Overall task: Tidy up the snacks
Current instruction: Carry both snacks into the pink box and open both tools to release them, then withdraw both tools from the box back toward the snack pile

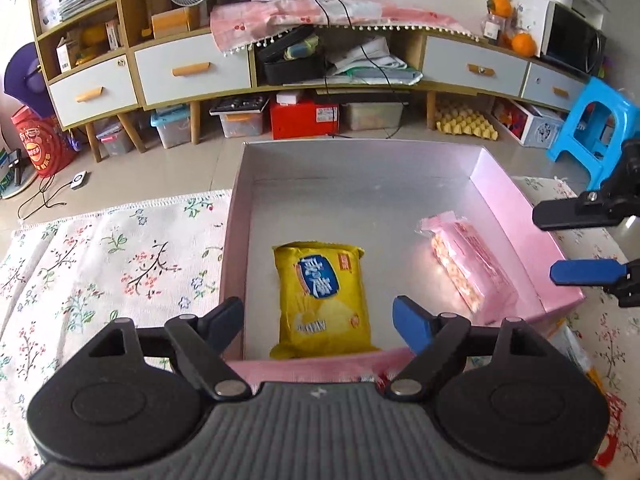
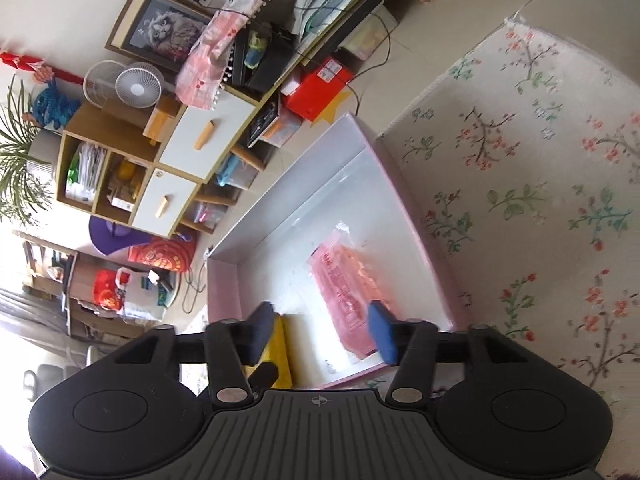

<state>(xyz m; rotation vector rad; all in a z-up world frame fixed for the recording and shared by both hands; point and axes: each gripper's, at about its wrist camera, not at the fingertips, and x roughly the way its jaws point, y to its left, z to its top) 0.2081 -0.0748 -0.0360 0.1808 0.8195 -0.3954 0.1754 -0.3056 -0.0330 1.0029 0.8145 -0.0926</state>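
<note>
left gripper (image 1: 318, 322): released, above yellow packet (image 1: 322, 300)
right gripper (image 2: 322, 330): released, over pink packet (image 2: 346, 292)
box (image 1: 360, 168): holds both packets

We see a surface covered by a pale cloth (image 1: 120, 264) printed with flowering branches, its fringed far edge ending short of the tiled floor (image 1: 168, 164) beyond. Directly on this cloth sits a shallow pink box (image 1: 516, 216) with a grey-white inside, open at the top, its far end reaching past the cloth's edge. On the box's bottom we find a yellow snack packet (image 1: 324, 300) lying flat near the near wall and a pink snack packet (image 1: 472, 268) close to the right wall, the two apart from each other.
</note>
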